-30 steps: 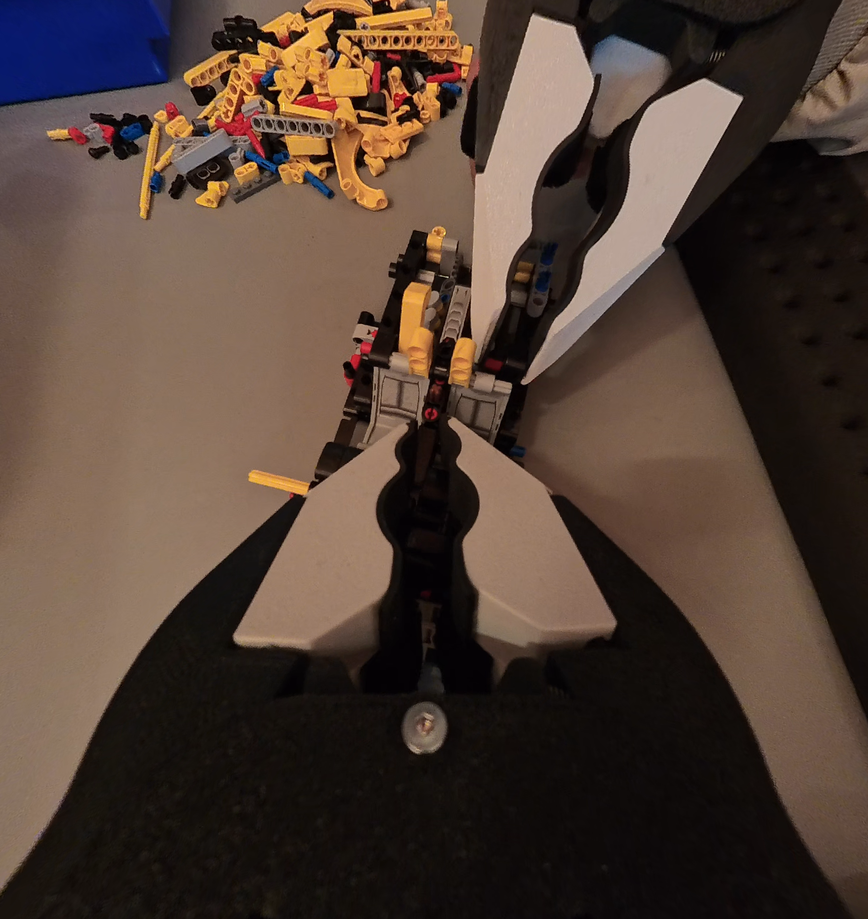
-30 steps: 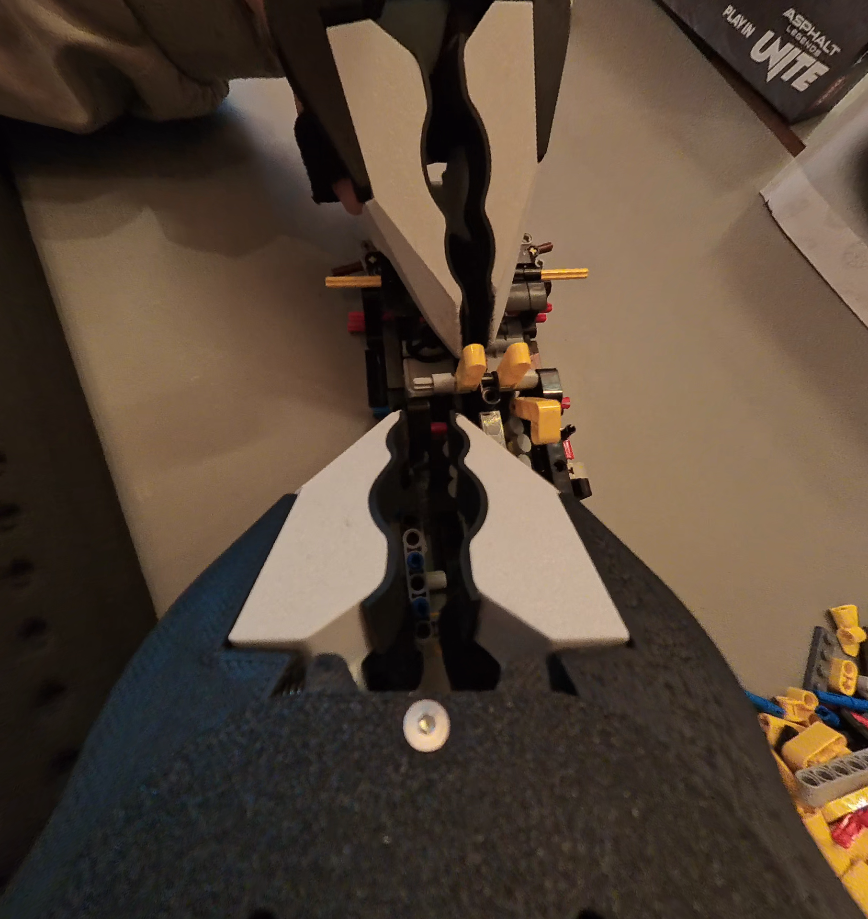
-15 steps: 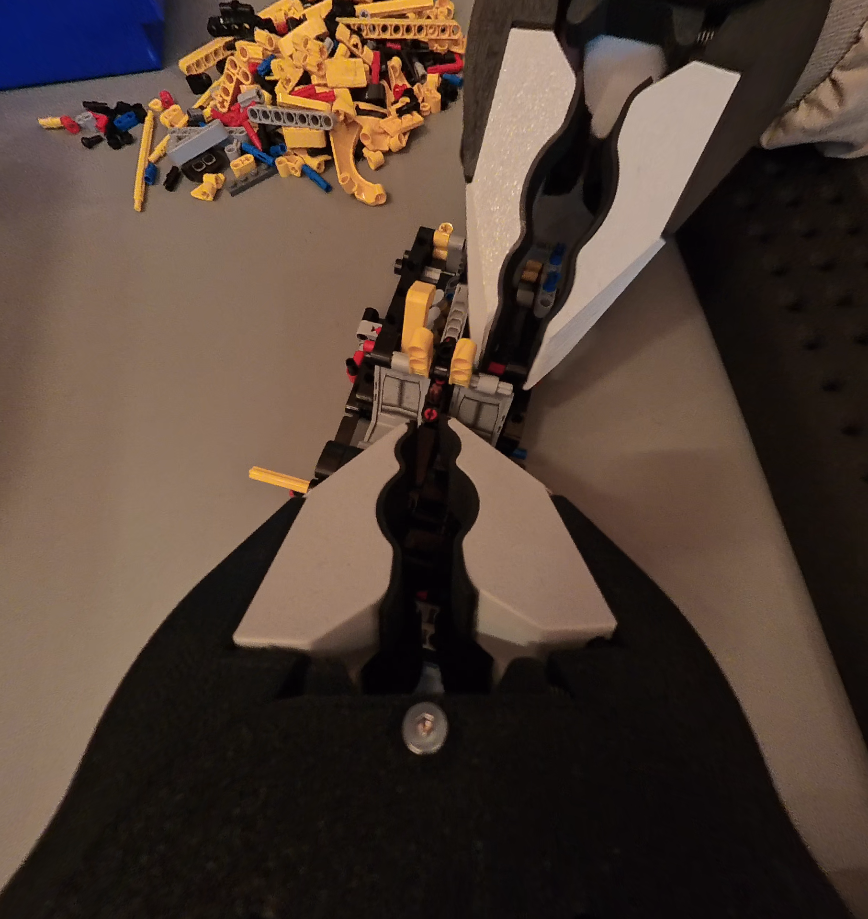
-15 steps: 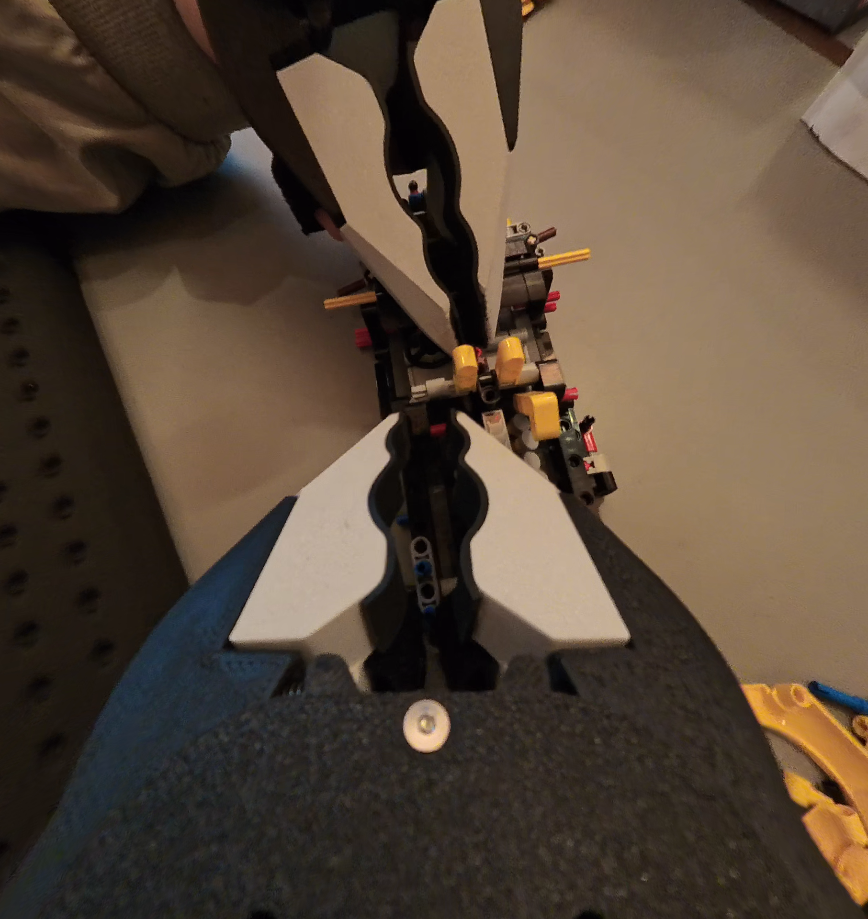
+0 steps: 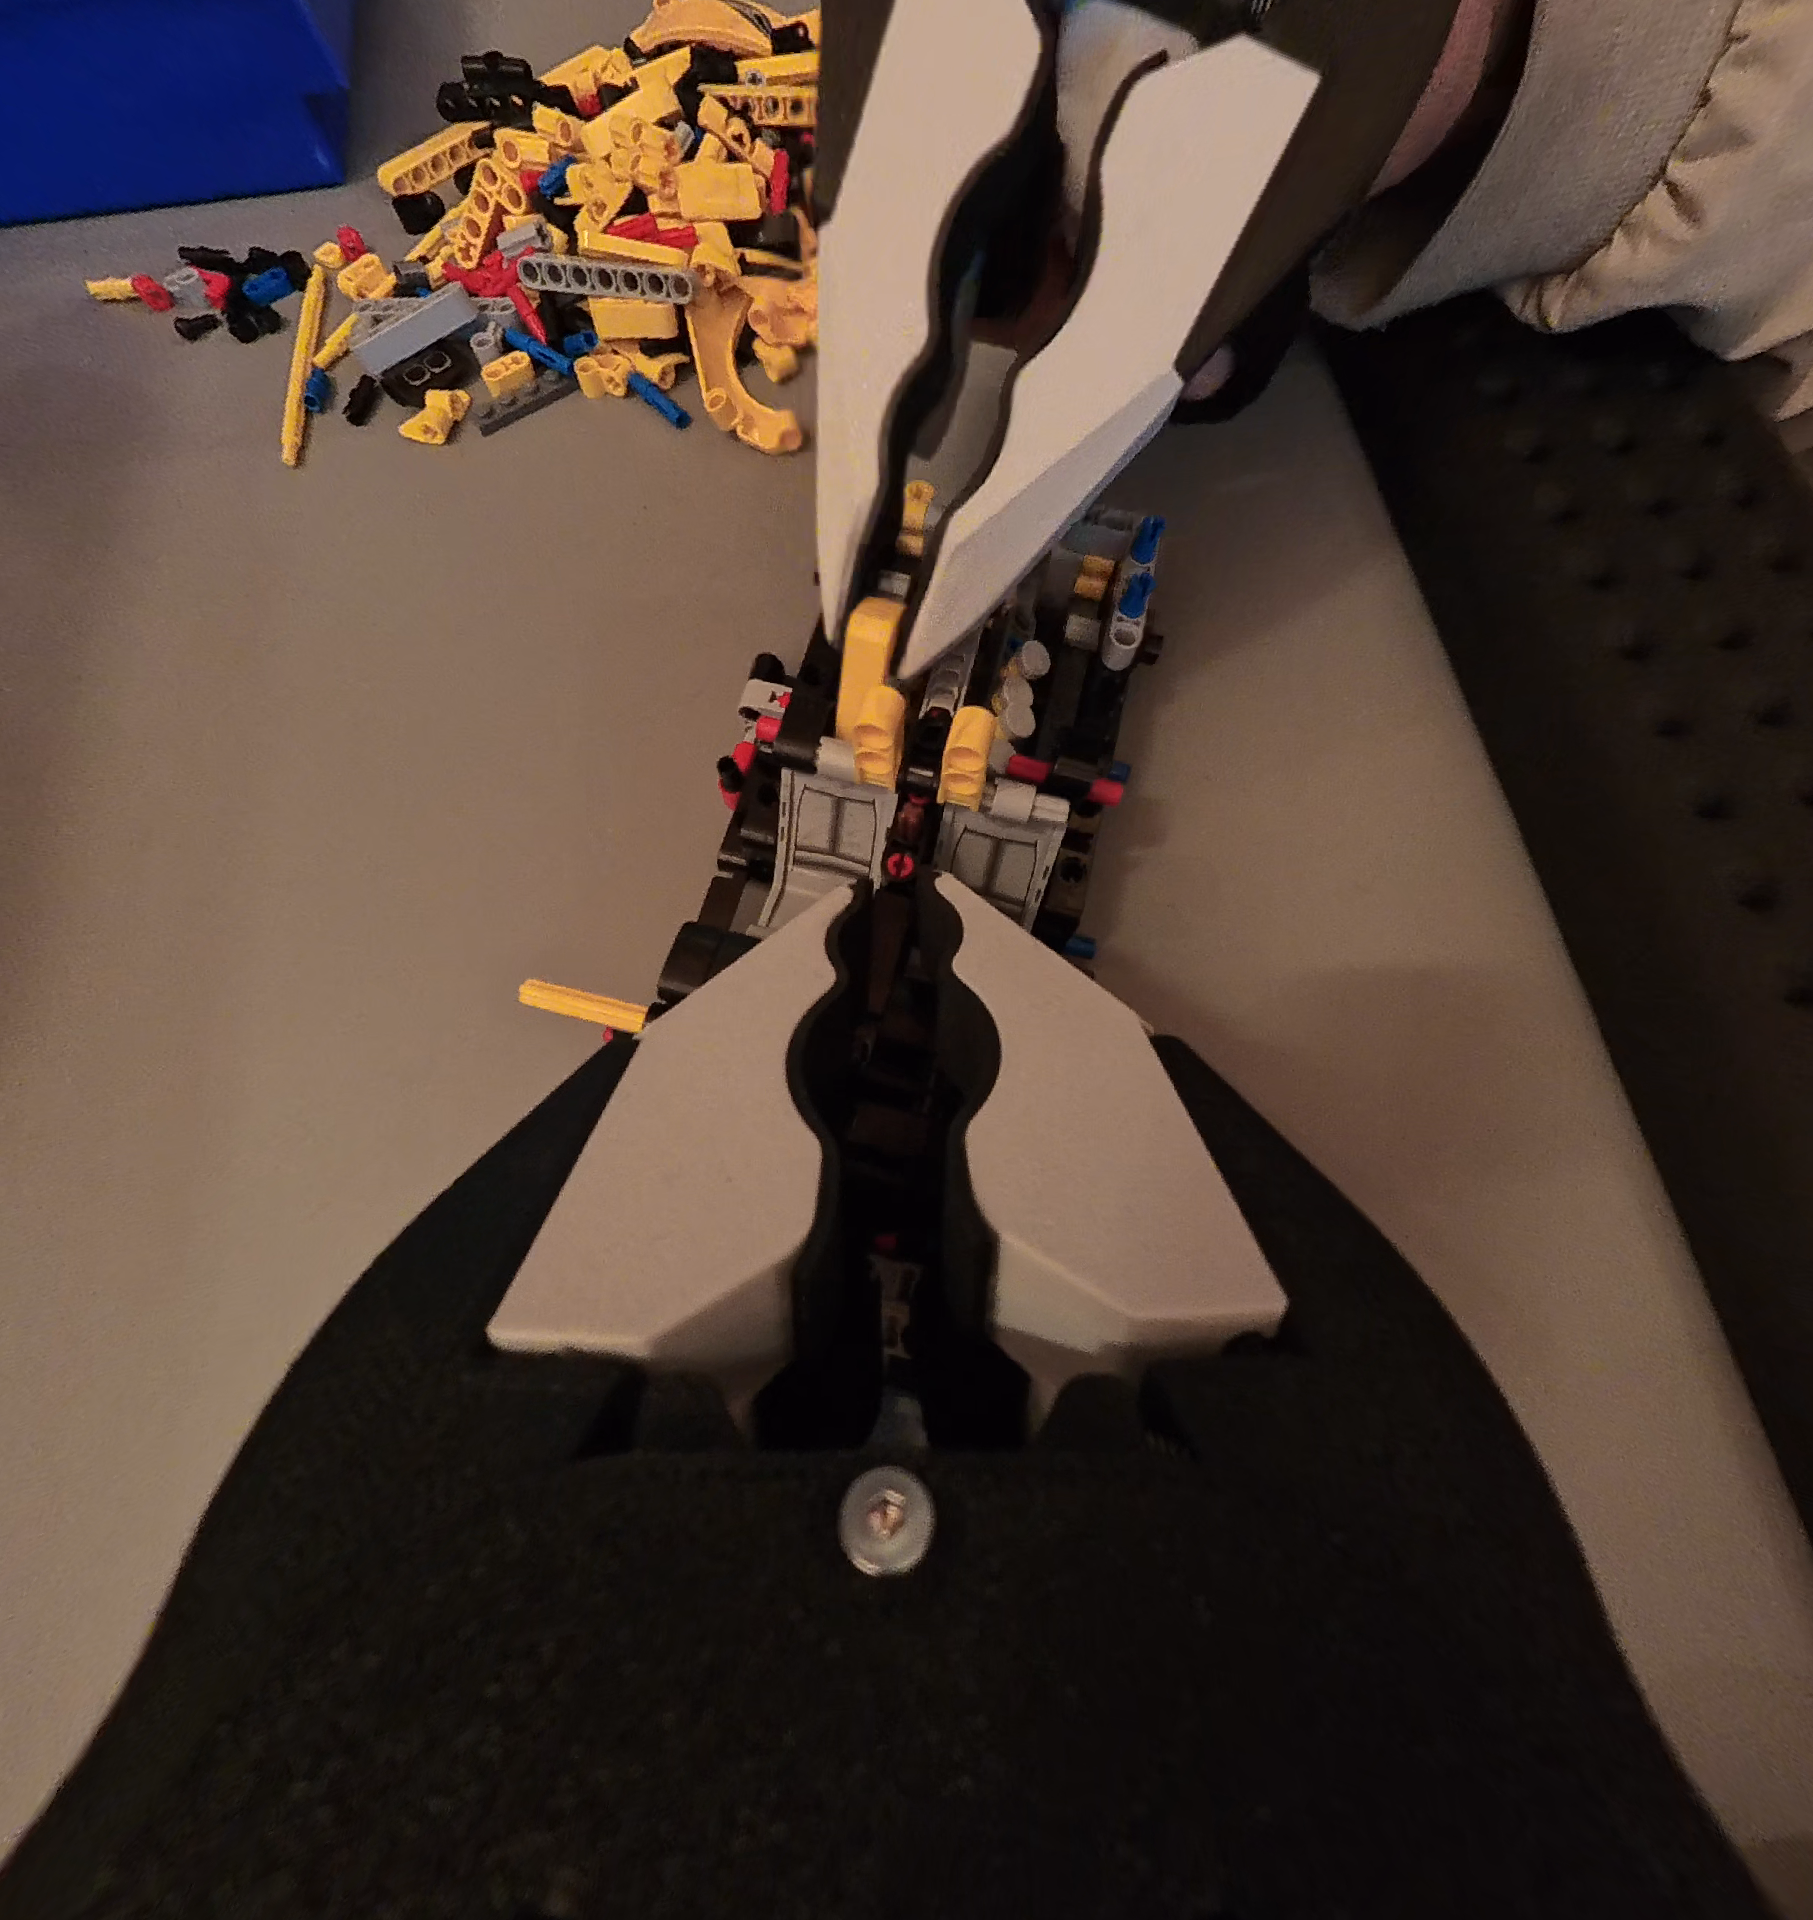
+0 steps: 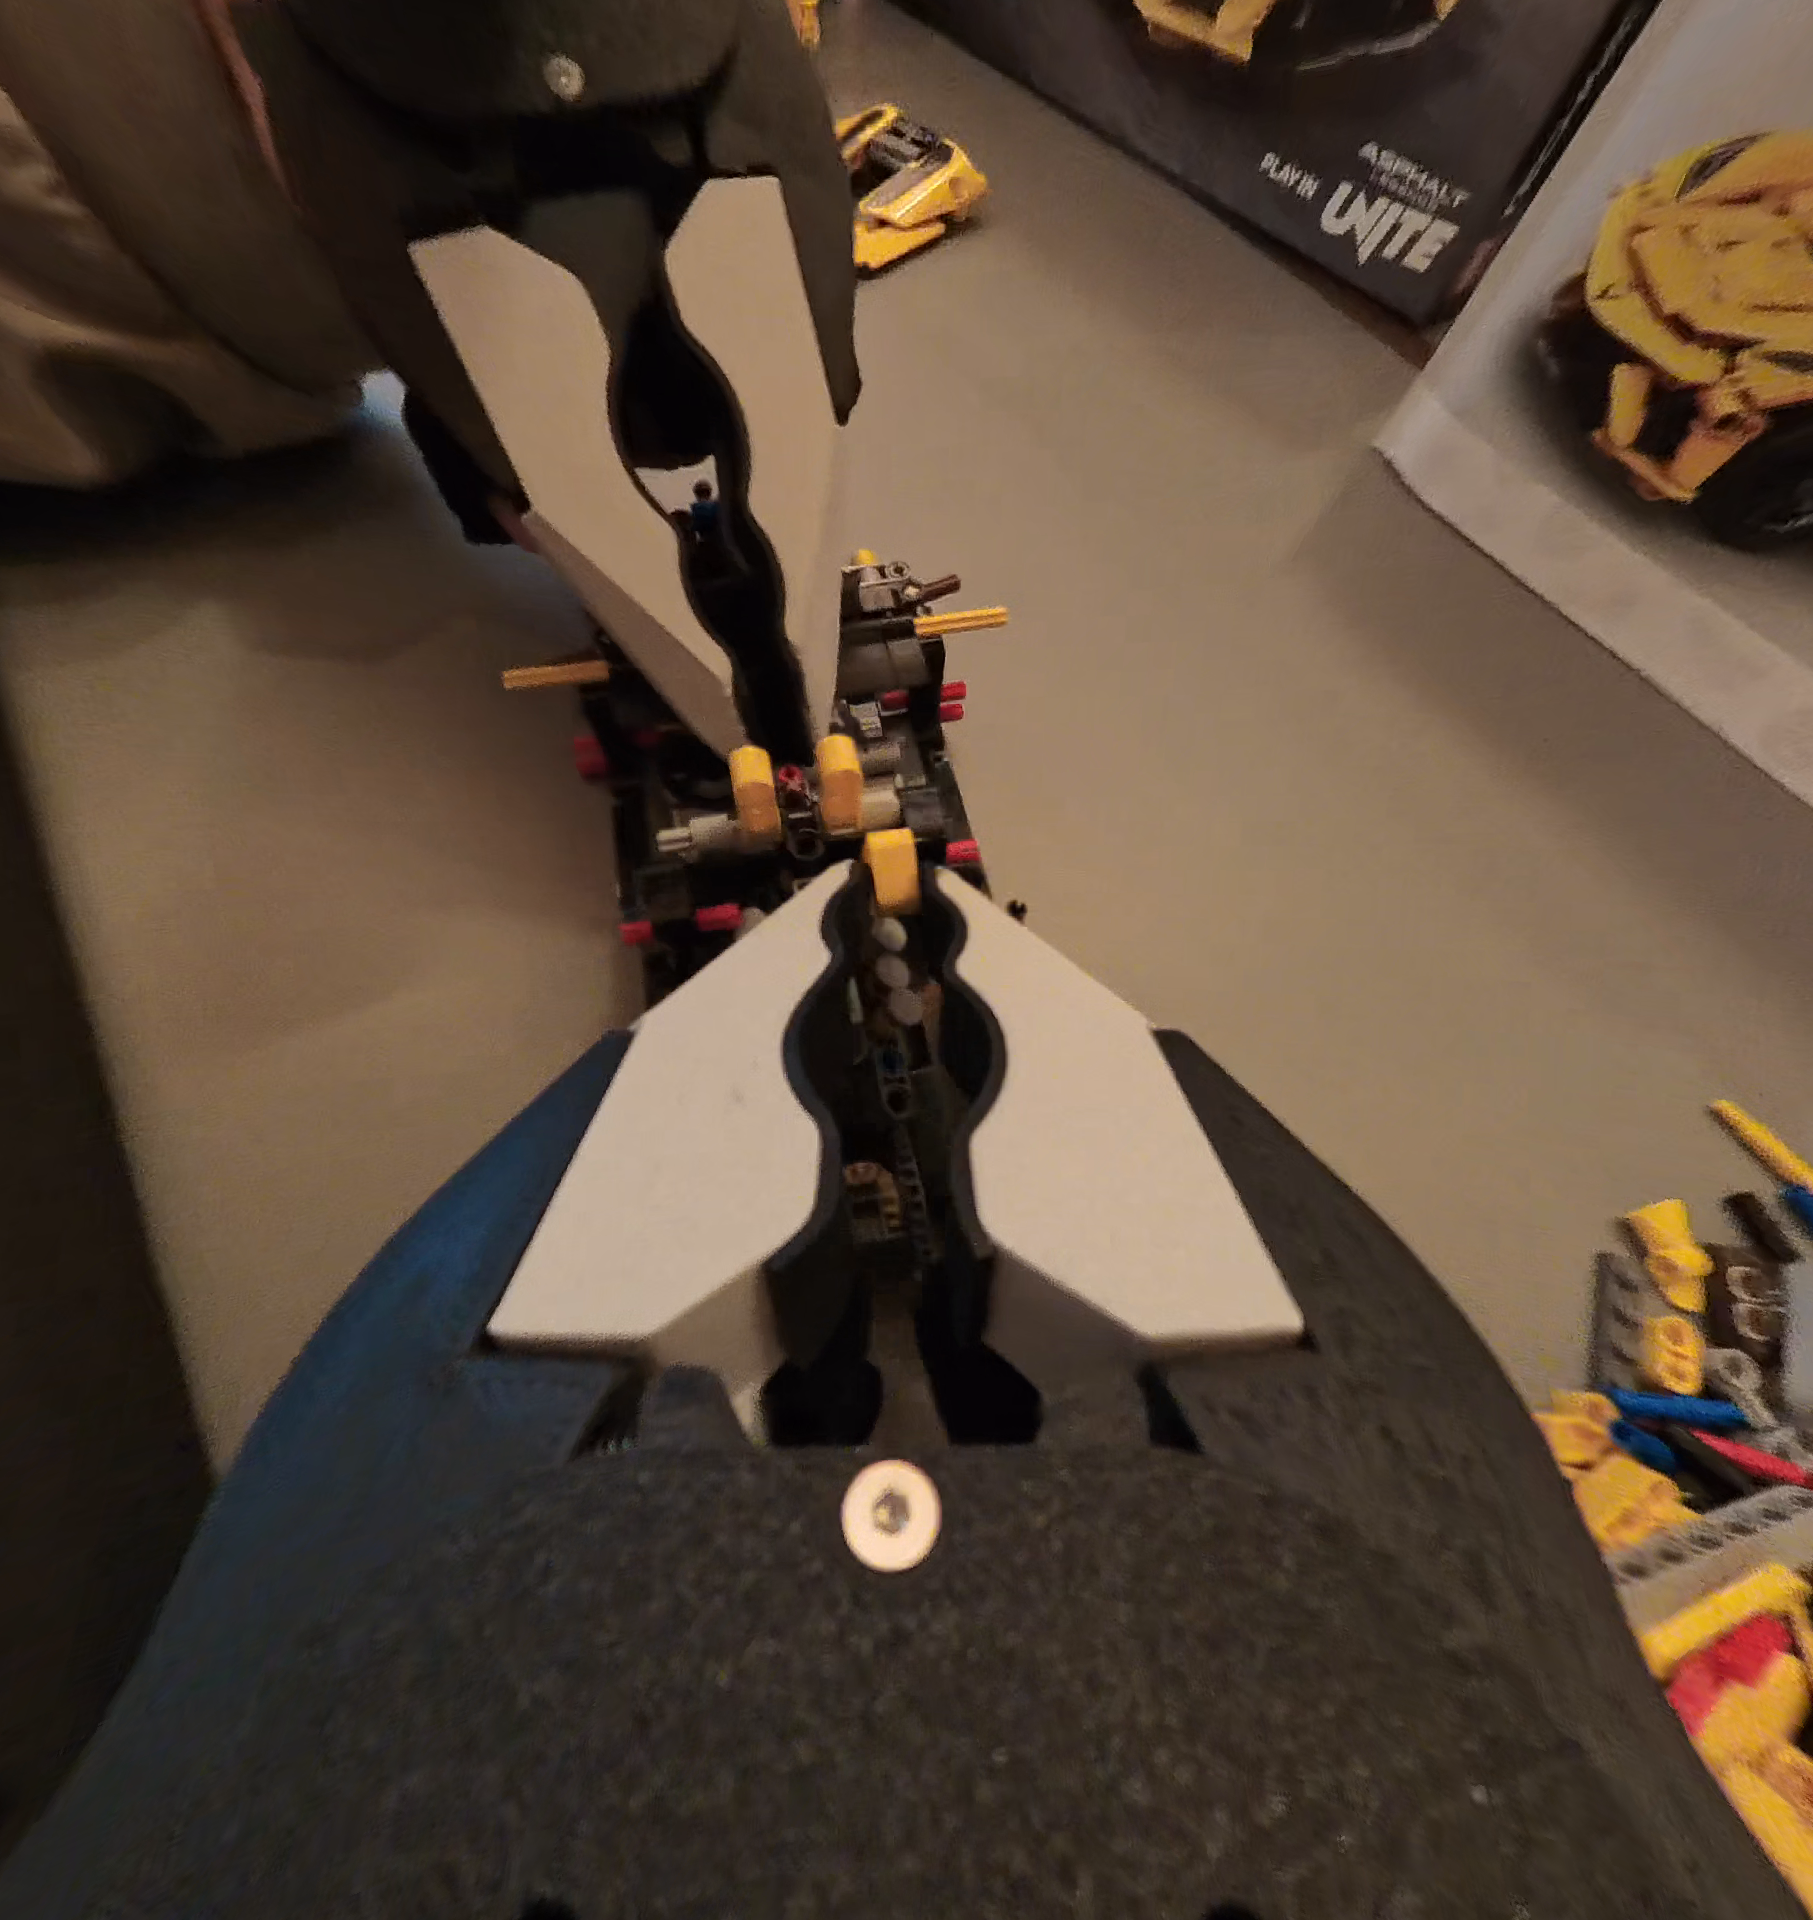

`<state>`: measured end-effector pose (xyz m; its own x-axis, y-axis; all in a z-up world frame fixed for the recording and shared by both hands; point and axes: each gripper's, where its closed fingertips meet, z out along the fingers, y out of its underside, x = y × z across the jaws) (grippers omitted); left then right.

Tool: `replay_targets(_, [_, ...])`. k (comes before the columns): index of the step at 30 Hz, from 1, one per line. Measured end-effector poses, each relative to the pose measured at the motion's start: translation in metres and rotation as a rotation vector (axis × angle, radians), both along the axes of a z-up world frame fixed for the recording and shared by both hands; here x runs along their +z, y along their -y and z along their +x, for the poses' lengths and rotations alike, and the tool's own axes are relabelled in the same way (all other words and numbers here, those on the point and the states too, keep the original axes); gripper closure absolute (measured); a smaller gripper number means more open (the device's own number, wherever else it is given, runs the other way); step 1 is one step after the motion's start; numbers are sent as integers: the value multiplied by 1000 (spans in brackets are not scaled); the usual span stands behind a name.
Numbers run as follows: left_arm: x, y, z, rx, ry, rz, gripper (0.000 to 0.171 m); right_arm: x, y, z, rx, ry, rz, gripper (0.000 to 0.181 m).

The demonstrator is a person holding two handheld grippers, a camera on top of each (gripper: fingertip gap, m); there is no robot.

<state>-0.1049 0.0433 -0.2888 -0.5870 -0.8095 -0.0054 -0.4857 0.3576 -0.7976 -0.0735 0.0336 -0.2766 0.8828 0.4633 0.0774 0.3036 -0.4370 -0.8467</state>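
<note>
A black, grey and yellow brick-built chassis (image 5: pixel 850 831) lies on the grey table (image 5: pixel 362 831). My left gripper (image 5: pixel 891 894) is shut on its near end, along the black centre spine. My right gripper (image 6: pixel 891 883) comes from the opposite end and its tips close on a yellow piece (image 6: pixel 891 868) on top of the chassis (image 6: pixel 694 831). In the left wrist view the right gripper (image 5: pixel 869 649) reaches down from the top onto that yellow piece (image 5: pixel 874 623). In the right wrist view the left gripper (image 6: pixel 767 732) stands over the far end.
A pile of loose yellow, black, red and blue pieces (image 5: pixel 611 260) lies beyond the chassis, next to a blue box (image 5: pixel 102 94). The right wrist view shows the pile (image 6: pixel 1733 1455), a dark carton (image 6: pixel 1297 125), a sheet picturing a yellow car (image 6: pixel 1660 416) and a small yellow sub-assembly (image 6: pixel 912 187). A dark perforated surface (image 5: pixel 1660 727) borders the table. Some 4 cm of space lies between my two pairs of fingers. The yellow car (image 6: pixel 1660 416) is about 30 cm from both grippers' fingertips.
My right gripper has left the chassis's side beam and moved to the middle, onto the yellow piece. My left gripper keeps its hold and the chassis stays put.
</note>
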Motion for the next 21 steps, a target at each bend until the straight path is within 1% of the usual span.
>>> replay_targets(2, [-1,0,0,6,-13,5,163,-2,2,-2,23,-78,-61,174])
replay_targets(5, [-1,1,0,4,-7,26,163,-4,6,-3,69,-37,-56,175])
replay_targets(9, [-1,3,-1,-19,-19,7,162,-8,12,-11,167,-146,-160,174])
replay_targets(10, [-1,4,-1,-26,-18,7,162,-8,12,-12,186,-151,-167,175])
replay_targets(12, [-1,4,2,-12,-9,0,163,-7,11,-6,206,-104,-164,175])
replay_targets(14, [-1,4,3,-13,2,7,163,-6,10,-4,219,-142,-176,175])
replay_targets(15, [0,3,4,-9,7,0,163,0,9,0,211,-180,-157,175])
replay_targets(16, [0,3,4,-8,10,-7,163,12,7,9,178,-223,-110,175])
replay_targets(18, [0,3,4,-10,10,-5,163,36,7,33,100,-290,-15,175])
replay_targets(19, [0,3,4,-10,11,-4,163,44,12,42,83,-317,8,176])
replay_targets(20, [0,3,4,-11,15,-4,163,47,16,51,55,-332,17,175])
replay_targets(21, [0,3,4,-12,21,-3,163,44,19,66,-5,-316,-4,175])
